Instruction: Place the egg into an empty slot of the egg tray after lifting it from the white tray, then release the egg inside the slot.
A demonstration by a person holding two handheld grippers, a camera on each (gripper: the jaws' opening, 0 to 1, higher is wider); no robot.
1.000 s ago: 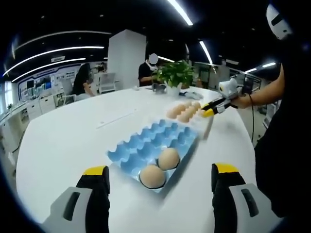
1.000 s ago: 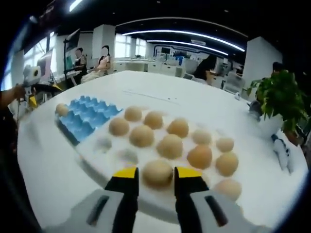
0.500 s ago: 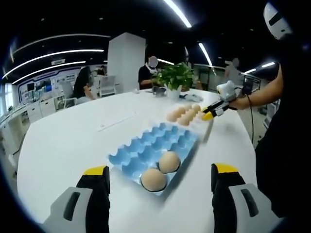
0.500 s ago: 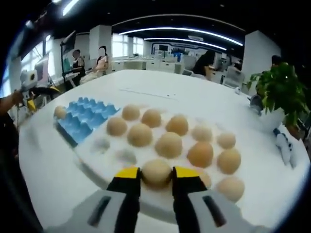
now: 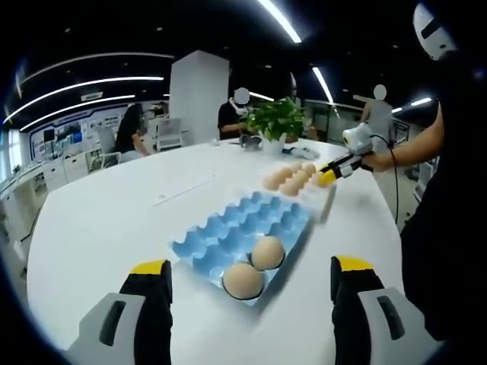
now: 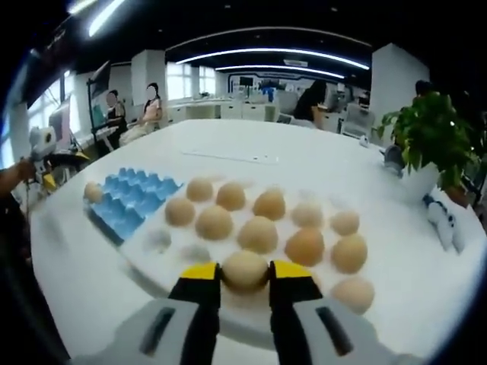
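Gripping an egg (image 6: 244, 271) above the white tray (image 6: 152, 266), the right tool (image 6: 243, 280) reaches forward; left tool (image 5: 251, 283) gapes wide.

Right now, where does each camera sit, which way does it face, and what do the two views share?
Left gripper view: rides the open left hand-held gripper, facing the blue moulded egg tray; the person's arm shows, holding the right hand-held gripper.
Right gripper view: rides the right hand-held gripper, shut on a tan egg in the white tray.
Shared: both trays, the round white table.

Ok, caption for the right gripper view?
Right gripper shut on a tan egg at the white tray, blue egg tray beyond.
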